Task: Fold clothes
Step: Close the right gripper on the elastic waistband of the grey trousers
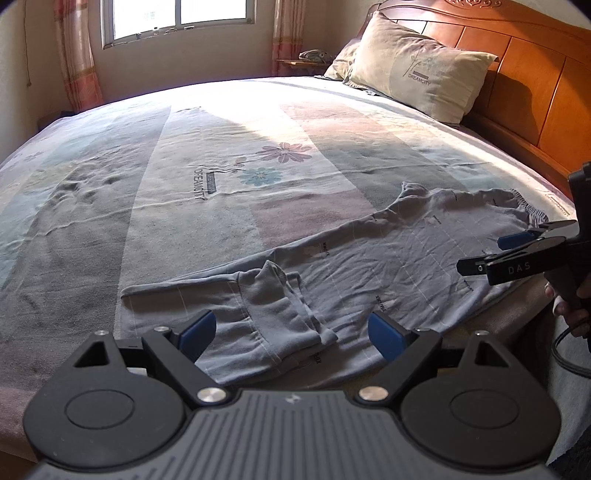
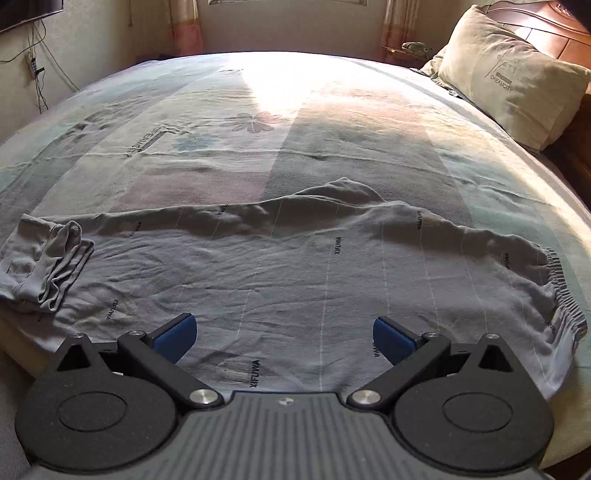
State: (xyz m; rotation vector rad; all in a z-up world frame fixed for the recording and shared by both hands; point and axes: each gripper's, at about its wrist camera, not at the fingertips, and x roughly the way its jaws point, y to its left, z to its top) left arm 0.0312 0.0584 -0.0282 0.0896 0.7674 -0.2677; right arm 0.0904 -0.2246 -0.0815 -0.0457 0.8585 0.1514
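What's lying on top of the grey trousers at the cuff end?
On the grey trousers, the cuff end is folded back over itself in a bunched flap. Nothing else rests there. What lies under the flap is covered.

From the near edge of the bed my left wrist camera looks down across the mattress toward the window, my right one sits further toward the headboard facing the same way, and both share the grey trousers and pillow.
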